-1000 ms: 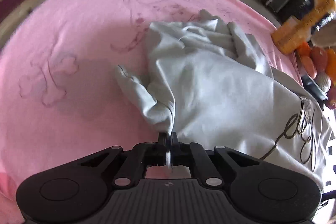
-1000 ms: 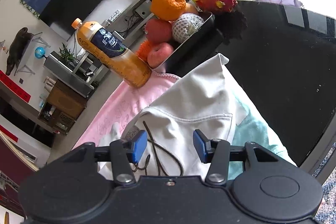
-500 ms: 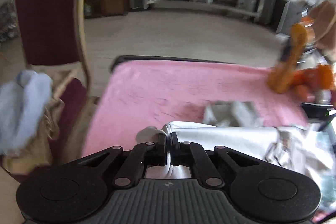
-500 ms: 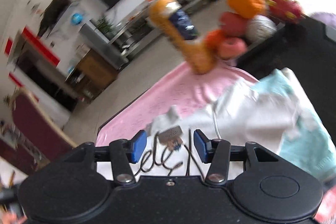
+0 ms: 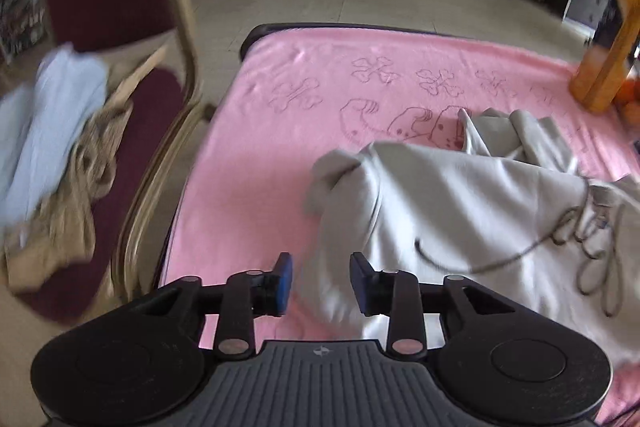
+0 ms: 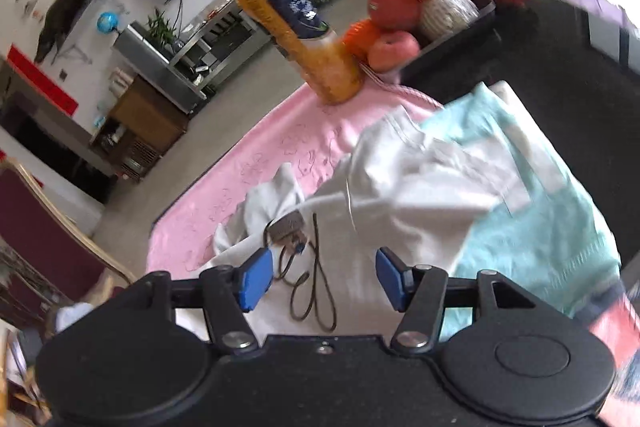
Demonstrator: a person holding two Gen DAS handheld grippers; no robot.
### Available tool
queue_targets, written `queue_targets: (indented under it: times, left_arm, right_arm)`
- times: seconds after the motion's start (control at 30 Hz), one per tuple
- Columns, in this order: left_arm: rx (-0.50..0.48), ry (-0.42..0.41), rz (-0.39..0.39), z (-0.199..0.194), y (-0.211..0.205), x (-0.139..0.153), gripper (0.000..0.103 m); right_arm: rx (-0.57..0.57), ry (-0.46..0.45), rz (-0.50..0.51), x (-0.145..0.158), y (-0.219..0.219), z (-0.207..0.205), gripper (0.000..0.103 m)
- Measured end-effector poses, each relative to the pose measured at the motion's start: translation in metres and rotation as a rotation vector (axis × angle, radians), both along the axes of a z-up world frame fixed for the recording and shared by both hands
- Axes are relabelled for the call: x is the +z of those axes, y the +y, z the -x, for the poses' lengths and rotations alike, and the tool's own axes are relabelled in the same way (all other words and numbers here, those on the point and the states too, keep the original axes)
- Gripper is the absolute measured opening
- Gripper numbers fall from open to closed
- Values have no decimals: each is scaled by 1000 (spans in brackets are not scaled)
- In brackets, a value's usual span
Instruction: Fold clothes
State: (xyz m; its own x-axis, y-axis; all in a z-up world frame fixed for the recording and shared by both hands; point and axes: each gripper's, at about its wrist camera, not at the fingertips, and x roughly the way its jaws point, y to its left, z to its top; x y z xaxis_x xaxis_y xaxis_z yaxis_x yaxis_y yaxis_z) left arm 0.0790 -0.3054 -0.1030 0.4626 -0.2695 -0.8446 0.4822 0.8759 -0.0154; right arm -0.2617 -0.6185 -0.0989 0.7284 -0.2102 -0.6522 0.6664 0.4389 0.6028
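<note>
A light grey sweatshirt [image 5: 460,211] with dark script lettering lies crumpled on the pink blanket [image 5: 304,131]. My left gripper [image 5: 320,285] is open, with a fold of the sweatshirt's left edge between its blue pads but not pinched. In the right wrist view the same sweatshirt [image 6: 384,211] shows its lettering and neck label, with a mint-green garment [image 6: 532,211] lying over its right side. My right gripper [image 6: 324,281] is open above the sweatshirt and holds nothing.
An orange juice bottle [image 6: 296,31] and a black tray of fruit [image 6: 424,7] stand at the blanket's far right end. A maroon chair [image 5: 120,75] piled with blue and tan clothes stands left of the table. The dark tabletop [image 6: 568,75] shows at right.
My left gripper was shut on the sweatshirt's edge, lifted and pulled it, and has now opened and let it go. My right gripper stayed open and swung left over the sweatshirt.
</note>
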Motion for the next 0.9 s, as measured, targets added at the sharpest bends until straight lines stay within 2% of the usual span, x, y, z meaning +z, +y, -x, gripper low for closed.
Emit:
queue_targets:
  times: [0.1, 0.17, 0.2, 0.3, 0.37, 0.47, 0.57, 0.67, 0.8, 0.9]
  left_arm:
    - [89, 82, 94, 2, 28, -15, 34]
    - [159, 149, 144, -2, 41, -34, 15]
    - [188, 201, 184, -6, 45, -46, 13]
    - [247, 354, 315, -18, 54, -74, 13]
    - [269, 393, 351, -23, 52, -85, 18]
    - [289, 389, 346, -27, 47, -94, 34]
    - [293, 370, 357, -27, 40, -93, 37]
    - [280, 333, 330, -27, 31, -91, 38]
    - [265, 282, 295, -28, 17, -90, 38]
    - [258, 267, 304, -28, 15, -91, 38]
  right_arm:
    - [19, -39, -34, -10, 10, 5, 60]
    - [47, -52, -49, -20, 17, 3, 48]
    - [60, -58, -56, -25, 21, 2, 36]
    - [106, -84, -73, -45, 29, -5, 34]
    - [110, -98, -95, -58, 30, -8, 35]
    - [100, -120, -138, -73, 28, -7, 35]
    - [86, -128, -173, -82, 23, -5, 35]
    - [74, -113, -175, -88, 22, -5, 35]
    - [27, -65, -118, -88, 23, -4, 35]
    - [-16, -61, -74, -84, 22, 2, 35]
